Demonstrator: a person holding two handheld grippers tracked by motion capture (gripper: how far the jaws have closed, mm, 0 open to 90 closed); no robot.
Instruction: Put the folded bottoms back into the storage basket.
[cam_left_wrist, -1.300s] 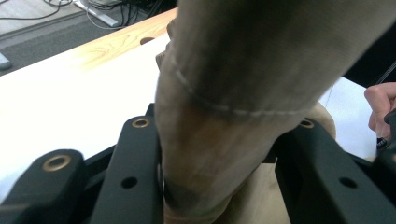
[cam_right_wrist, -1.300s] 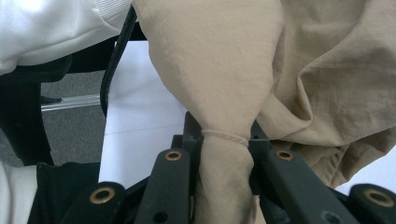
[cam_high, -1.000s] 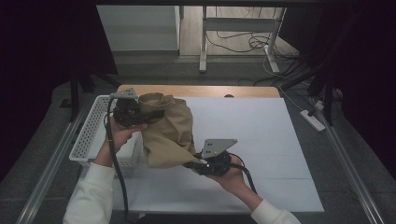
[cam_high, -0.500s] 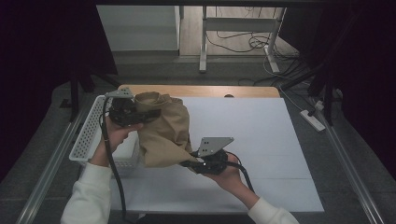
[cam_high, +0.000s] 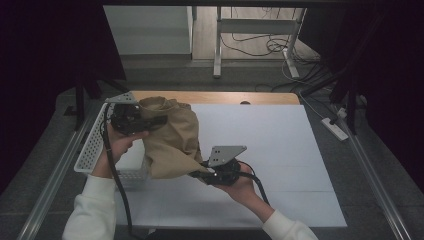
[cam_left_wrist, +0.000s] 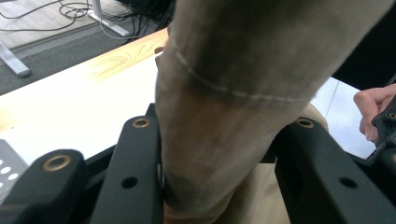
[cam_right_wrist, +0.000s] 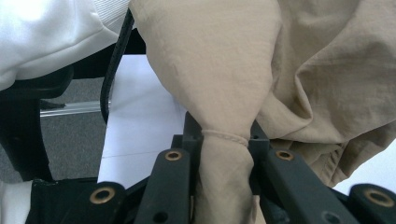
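Tongs, two, on one garment (cam_high: 172, 137)

Tan garment (cam_high: 172, 140): matt woven cloth, creased, stitched hem. Gripper jaws: matt black plastic, brass-look rivets. Basket (cam_high: 92, 150) at table's left edge: white perforated plastic. Table (cam_high: 280, 135): smooth matt white sheet, wood strip along far edge.

person wearing white sleeves (cam_high: 95, 212), both tools black, jaws showing brass-ringed screw holes, right tool (cam_high: 200, 175) carrying grey three-cornered plate, black cables trailing from each
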